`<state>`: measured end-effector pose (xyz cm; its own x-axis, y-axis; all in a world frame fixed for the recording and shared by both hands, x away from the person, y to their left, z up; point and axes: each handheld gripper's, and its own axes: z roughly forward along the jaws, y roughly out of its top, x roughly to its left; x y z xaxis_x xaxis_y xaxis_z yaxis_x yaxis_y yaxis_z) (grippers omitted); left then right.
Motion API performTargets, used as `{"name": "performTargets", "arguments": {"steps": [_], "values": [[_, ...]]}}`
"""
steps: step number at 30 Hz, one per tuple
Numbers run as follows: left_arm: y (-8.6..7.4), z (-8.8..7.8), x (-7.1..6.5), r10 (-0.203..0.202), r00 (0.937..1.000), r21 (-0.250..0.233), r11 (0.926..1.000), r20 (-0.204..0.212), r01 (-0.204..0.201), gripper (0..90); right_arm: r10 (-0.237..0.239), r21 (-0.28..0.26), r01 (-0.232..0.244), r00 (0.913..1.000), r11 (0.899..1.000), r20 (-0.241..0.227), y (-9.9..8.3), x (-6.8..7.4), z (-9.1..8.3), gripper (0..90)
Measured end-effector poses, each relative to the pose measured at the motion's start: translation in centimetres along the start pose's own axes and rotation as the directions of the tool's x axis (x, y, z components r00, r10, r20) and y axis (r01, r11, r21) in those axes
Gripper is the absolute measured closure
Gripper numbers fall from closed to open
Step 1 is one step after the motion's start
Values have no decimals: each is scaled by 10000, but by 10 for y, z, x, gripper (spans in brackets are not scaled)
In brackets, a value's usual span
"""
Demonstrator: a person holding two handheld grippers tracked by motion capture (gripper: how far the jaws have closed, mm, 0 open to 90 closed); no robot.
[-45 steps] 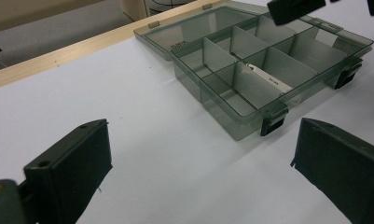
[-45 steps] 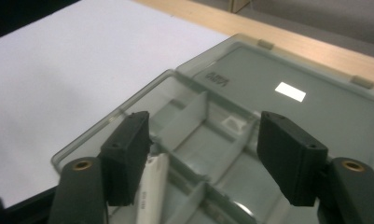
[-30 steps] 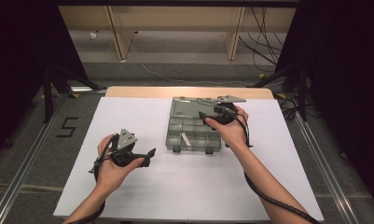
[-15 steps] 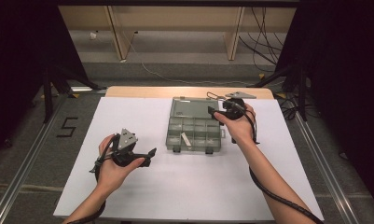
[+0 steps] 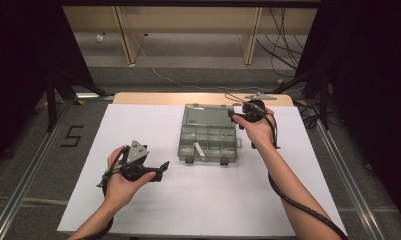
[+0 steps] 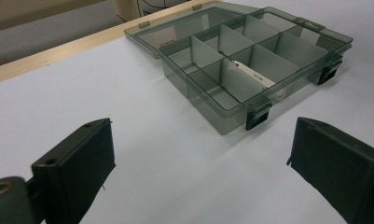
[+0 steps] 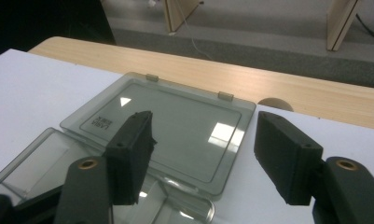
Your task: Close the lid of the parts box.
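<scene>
Nearest us, the left hand-held gripper (image 5: 155,171) rests low over the white bench (image 5: 138,125), left of the box, jaws spread wide with nothing between them; it has kept its place. Just beyond, at bench centre, sits the clear compartment box (image 5: 208,145), its divided tray holding one small white strip (image 5: 200,150) in a near compartment, two black latches on the near edge. The lid (image 7: 170,126) lies flat and fully open on the far side. At the lid's far right corner we note the right hand-held gripper (image 5: 236,116): it has drifted right, off the tray, over the last second, and its jaws have just been closing somewhat, still apart and empty. We judge the lid released, the opening step done.
</scene>
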<state>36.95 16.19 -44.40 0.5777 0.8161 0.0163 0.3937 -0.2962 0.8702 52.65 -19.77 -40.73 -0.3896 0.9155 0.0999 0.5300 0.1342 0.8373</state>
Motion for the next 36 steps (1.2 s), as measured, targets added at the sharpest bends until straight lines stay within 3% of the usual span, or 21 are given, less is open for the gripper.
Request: {"name": "performTargets", "arguments": {"steps": [3,6,8,14,17,19,20,21,22,24,26,27,28,31,32,36], "values": [[0,1,0,61,10000,43,10000,27,-61,60,-191,188,188,9997,9996,150,5,-1,14,426],[0,1,0,5,10000,46,10000,61,-6,63,-15,608,2,9997,9981,226,9,-4,26,487],[0,1,0,65,10000,55,10000,28,-65,64,465,1094,-512,9979,9927,449,10,-2,33,520],[0,2,-1,30,10000,95,10000,65,-30,68,389,1932,-548,9956,9796,854,8,-12,57,634],[0,3,-1,-12,10000,67,10000,31,12,69,292,2457,-566,9930,9677,1141,6,-20,68,702],[0,3,-1,-60,10000,80,10000,77,59,70,182,2558,-484,9927,9655,1192,4,-24,74,725],[0,4,-1,-59,10000,76,10000,69,59,70,560,2623,-881,9902,9609,1276,3,-22,76,736],[0,3,-1,-7,10000,84,10000,52,7,70,430,2704,-782,9901,9596,1339,2,-24,78,746],[0,4,-1,-11,10000,63,10000,13,11,70,556,2865,-931,9891,9535,1362,3,-23,79,750],[0,4,-1,-39,10000,100,9999,54,38,70,740,2883,-1151,9860,9506,1496,1,-23,84,761],[0,4,-1,-38,10000,130,9999,52,37,71,753,3100,-1187,9861,9433,1484,0,-25,87,769],[0,4,-1,1,10000,113,9999,74,-1,71,436,3024,-858,9887,9493,1436,-1,-29,89,774],[0,5,-1,-68,9999,105,9999,93,67,71,924,3177,-1389,9833,9380,1568,-1,-25,90,779],[0,6,-1,-19,10000,132,9999,57,18,72,593,3216,-1025,9882,9413,1412,-2,-28,92,800],[0,6,-1,-54,10000,125,9999,76,53,73,975,3294,-1414,9844,9336,1463,-2,-25,93,809],[0,9,1,-27,10000,207,9998,3,26,80,1237,3397,-1727,9792,9246,1611,-1,-25,93,836]]}}
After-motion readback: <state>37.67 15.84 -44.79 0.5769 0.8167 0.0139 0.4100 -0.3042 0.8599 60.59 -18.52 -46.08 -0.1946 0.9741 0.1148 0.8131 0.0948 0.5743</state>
